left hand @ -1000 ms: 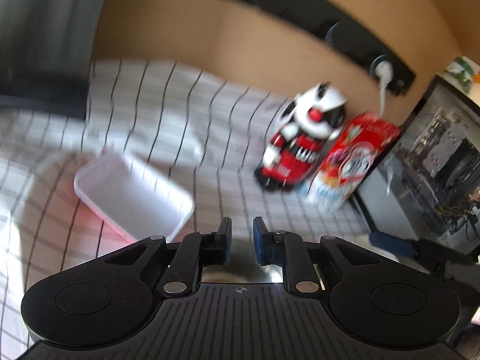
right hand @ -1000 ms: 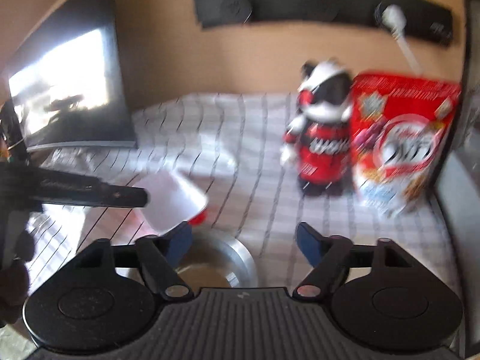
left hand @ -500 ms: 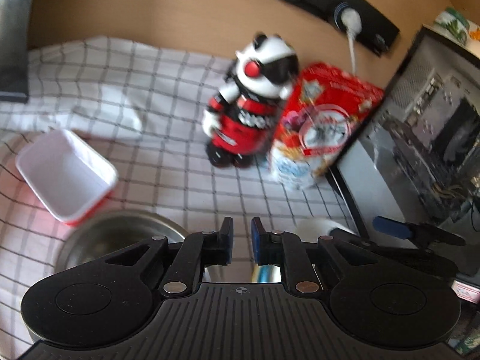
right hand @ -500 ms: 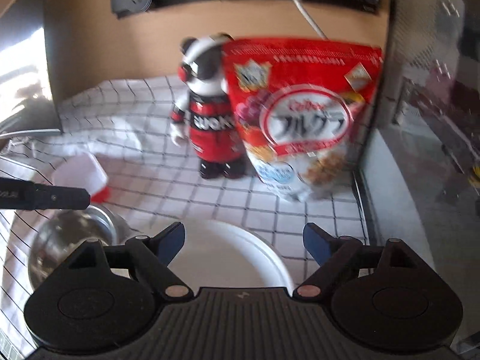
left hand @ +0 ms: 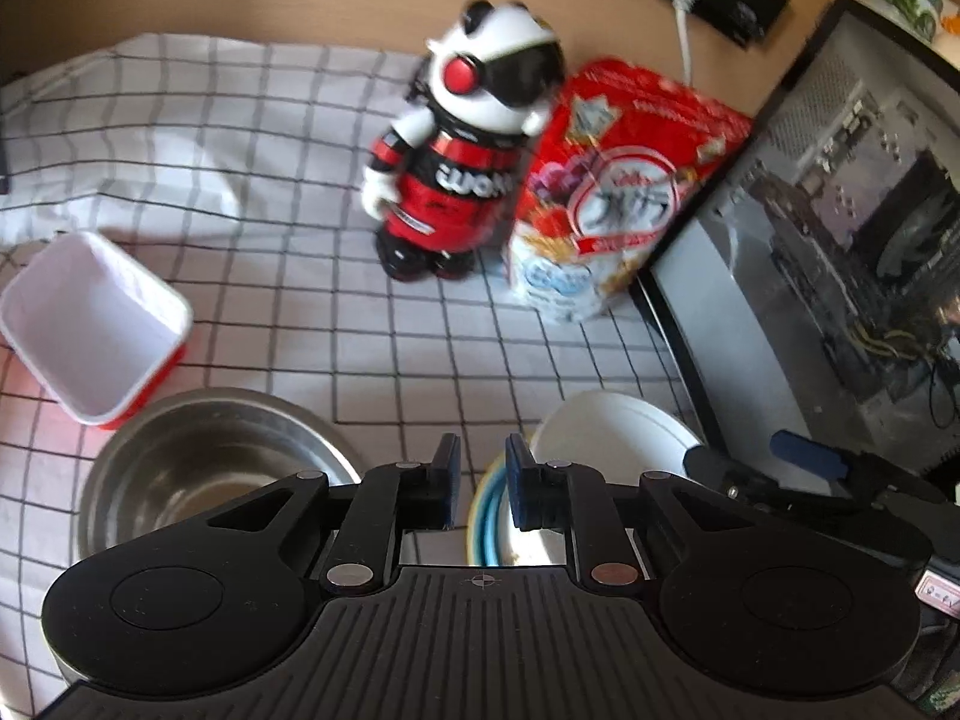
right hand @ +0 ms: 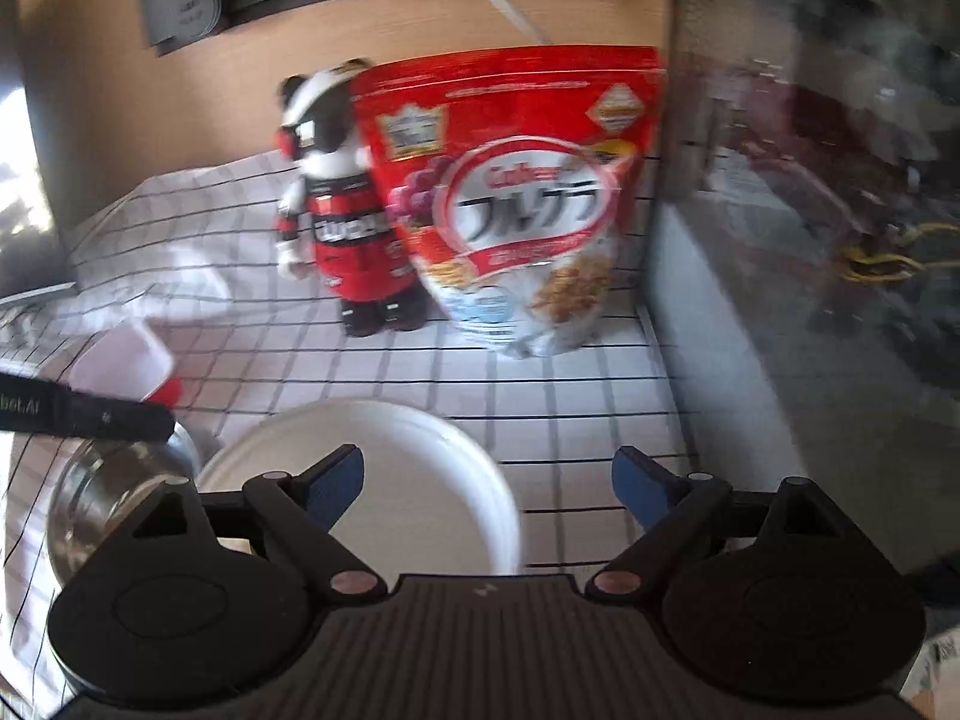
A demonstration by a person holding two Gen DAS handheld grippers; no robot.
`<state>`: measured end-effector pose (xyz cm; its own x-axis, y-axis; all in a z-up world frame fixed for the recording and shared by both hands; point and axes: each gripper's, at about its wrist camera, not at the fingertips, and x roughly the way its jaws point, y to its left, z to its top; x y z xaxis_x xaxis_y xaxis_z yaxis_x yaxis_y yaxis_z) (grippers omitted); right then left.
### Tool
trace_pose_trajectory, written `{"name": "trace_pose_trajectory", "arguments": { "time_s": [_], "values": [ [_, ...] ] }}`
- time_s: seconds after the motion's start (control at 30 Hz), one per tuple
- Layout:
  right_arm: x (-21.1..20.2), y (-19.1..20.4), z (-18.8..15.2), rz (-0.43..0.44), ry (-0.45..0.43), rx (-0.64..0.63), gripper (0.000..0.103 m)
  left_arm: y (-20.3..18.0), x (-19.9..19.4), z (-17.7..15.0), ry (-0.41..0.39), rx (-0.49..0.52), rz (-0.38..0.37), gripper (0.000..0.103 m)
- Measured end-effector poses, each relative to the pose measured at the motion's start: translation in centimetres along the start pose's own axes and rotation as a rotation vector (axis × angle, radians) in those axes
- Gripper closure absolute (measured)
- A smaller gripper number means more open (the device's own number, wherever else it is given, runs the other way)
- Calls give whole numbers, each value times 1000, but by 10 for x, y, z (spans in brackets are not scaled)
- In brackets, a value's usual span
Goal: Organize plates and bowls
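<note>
Fingers (left hand: 449, 483) on left gripper nearly closed, gripping nothing I can see; right gripper (right hand: 483, 483) spread wide over white round plate (right hand: 414, 450). Steel bowl (left hand: 198, 468), blue-rimmed bowl (left hand: 486, 510) unstacked; sorting barely begun.

The left gripper (left hand: 478, 489) is held low and pointed forward and slightly down, its two blue-padded fingers (left hand: 451, 480) drawn close with only a narrow gap left between them; whether anything is pinched there cannot be told. The right gripper (right hand: 487, 483) is held alongside at a similar height, its blue-tipped fingers (right hand: 336, 477) spread wide apart. From the left wrist view, one of its blue fingertips is seen at the far right.
</note>
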<state>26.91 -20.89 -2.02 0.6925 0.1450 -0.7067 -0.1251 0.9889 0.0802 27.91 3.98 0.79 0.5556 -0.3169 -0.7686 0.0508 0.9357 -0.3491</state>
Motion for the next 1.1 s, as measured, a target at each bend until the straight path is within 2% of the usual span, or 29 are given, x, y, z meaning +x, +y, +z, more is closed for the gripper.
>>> {"name": "trace_pose_trajectory", "arguments": {
  "time_s": [0.1, 0.2, 0.47, 0.57, 0.63, 0.7, 0.93, 1.0, 1.1],
  "values": [
    [1, -11, 0, 35, 23, 49, 12, -8, 9, 2, 41, 30, 35, 85],
    [14, -16, -2, 127, 109, 57, 12, -16, 15, 1, 51, 57, 40, 85],
    [28, -22, -5, 106, 131, 55, 14, -27, 29, 2, 79, 96, 75, 81],
    [35, -24, -7, 110, 147, 54, 19, -24, 35, 0, 98, 89, 90, 81],
    [42, -24, -9, 114, 167, 51, 23, -19, 41, 0, 118, 79, 106, 77],
    [50, -25, -10, 122, 192, 50, 27, -15, 47, 0, 142, 74, 111, 65],
    [72, -39, -17, 170, 275, 122, 27, -13, 72, 0, 247, 102, 103, 64],
    [73, -38, -21, 183, 289, 122, 27, -16, 77, -2, 261, 104, 105, 69],
    [75, -36, -27, 196, 314, 127, 27, -19, 83, -7, 286, 110, 88, 70]
  ]
}}
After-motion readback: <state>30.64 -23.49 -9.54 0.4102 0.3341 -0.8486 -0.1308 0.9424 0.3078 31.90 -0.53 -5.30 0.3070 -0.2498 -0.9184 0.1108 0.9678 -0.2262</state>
